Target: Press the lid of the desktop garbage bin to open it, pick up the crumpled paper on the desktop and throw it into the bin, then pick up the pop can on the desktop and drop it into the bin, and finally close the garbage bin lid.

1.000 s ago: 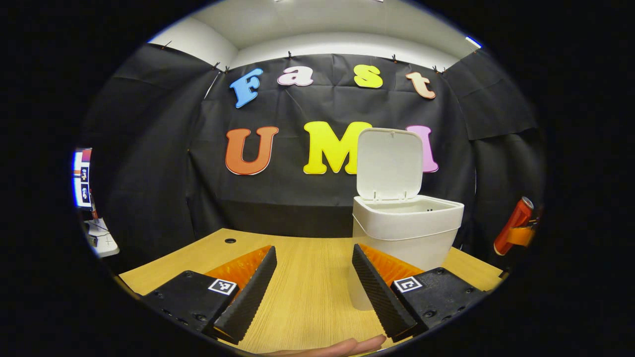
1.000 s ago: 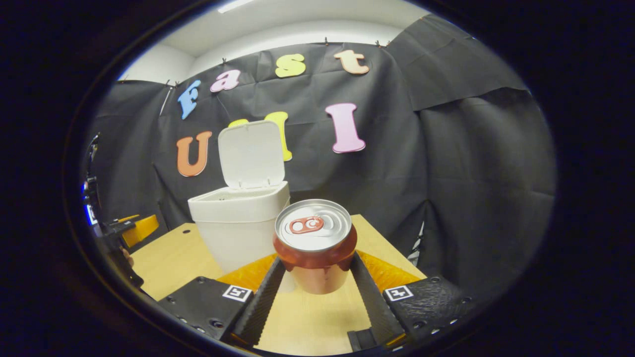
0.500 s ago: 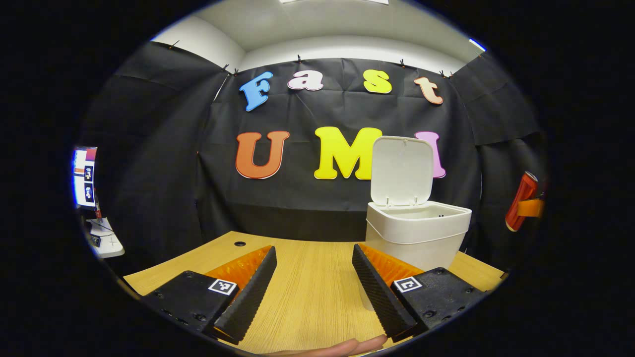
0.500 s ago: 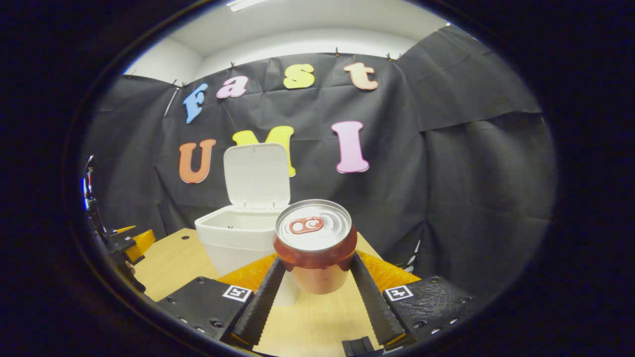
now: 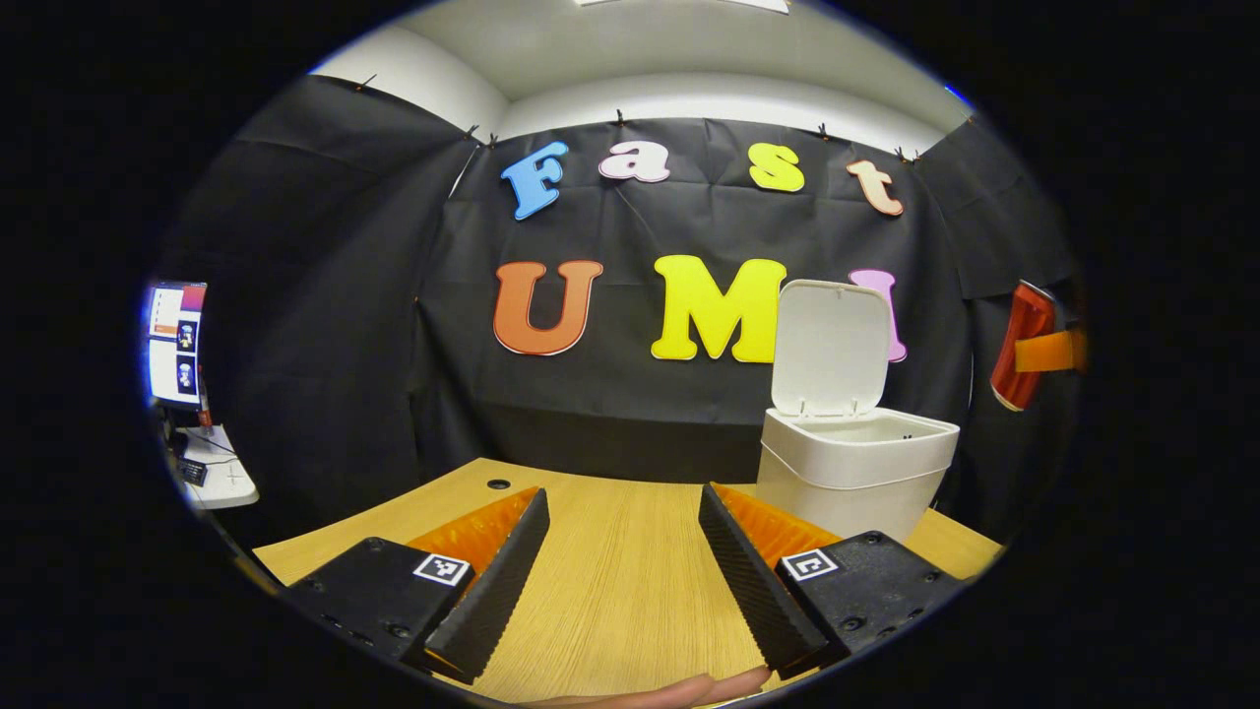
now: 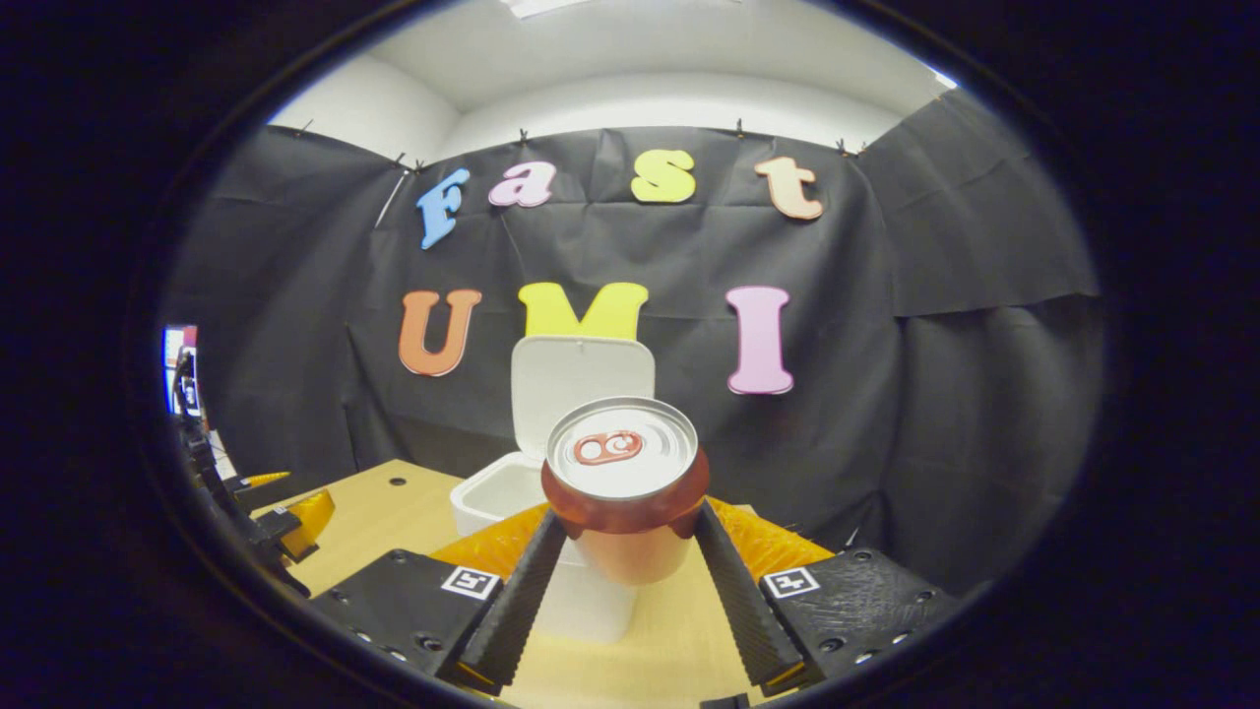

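Right claw [image 6: 622,566] is clamping the pop can [image 6: 624,483] between both fingers, gripping it low on the body with the silver top and pull tab facing the camera, can upright and lifted off the counter [image 6: 364,502]. In the left gripper view the same can [image 5: 1022,345] is sitting high at the right edge, above and to the right of the bin rim, and appearing tilted there. Left claw [image 5: 622,576] is gaping wide, holding nothing, touching nothing, hovering low over bare wood counter [image 5: 610,551], with a fingertip of the person's hand [image 5: 679,687] peeking in at the bottom edge. Desktop garbage bin [image 5: 854,473] is standing on the counter with its lid [image 5: 832,347] flipped up and fully open; in the right gripper view the bin [image 6: 512,492] is sitting directly behind the can, lid [image 6: 581,379] upright behind it. No crumpled paper is lying on the visible counter, so the paper step is probably done, though the bin's inside is too hidden to confirm. Step in hand: carrying the pop can to the bin. Next move is calling for getting the can centred over the opening, clear of the raised lid, then spreading the right claw to drop it in; after that the lid is needing closing.
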A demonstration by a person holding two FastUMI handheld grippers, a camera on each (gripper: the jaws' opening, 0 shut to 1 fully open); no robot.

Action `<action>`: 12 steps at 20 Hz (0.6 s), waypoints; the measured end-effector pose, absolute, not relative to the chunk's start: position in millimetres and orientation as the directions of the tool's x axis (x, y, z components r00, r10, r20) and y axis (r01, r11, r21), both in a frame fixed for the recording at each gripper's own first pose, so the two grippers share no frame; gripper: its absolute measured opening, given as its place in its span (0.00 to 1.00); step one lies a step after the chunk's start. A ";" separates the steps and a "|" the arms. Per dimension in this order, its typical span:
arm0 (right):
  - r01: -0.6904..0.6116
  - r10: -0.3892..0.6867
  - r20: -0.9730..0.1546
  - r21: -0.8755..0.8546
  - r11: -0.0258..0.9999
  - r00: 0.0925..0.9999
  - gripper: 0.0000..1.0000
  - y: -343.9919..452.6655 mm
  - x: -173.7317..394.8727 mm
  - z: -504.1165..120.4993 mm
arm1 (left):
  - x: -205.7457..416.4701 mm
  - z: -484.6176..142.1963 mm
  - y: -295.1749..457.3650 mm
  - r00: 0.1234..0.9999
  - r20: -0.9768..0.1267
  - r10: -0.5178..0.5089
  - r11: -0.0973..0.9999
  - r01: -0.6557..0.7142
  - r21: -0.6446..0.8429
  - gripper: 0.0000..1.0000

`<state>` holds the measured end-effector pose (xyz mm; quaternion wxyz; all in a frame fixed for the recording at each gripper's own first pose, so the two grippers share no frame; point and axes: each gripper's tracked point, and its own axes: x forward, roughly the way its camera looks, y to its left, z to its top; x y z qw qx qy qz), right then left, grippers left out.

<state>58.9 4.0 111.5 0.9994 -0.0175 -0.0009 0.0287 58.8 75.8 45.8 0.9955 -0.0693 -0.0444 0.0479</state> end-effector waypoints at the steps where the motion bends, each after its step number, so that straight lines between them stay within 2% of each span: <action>1: -0.057 0.057 0.003 -0.048 0.997 0.998 0.82 9.8 66.1 116.3 | 57.0 46.5 77.9 0.991 0.088 0.103 0.986 -0.090 -0.139 0.99; 5: -0.077 0.076 -0.020 -0.058 0.995 0.997 0.82 38.0 98.2 119.2 | 55.8 47.0 80.1 0.991 0.093 0.098 0.989 -0.086 -0.118 0.99; 12: -0.048 0.045 -0.060 -0.049 0.998 0.997 0.82 52.0 155.3 113.9 | 55.1 46.4 82.3 0.993 0.088 0.080 0.991 -0.069 -0.117 0.98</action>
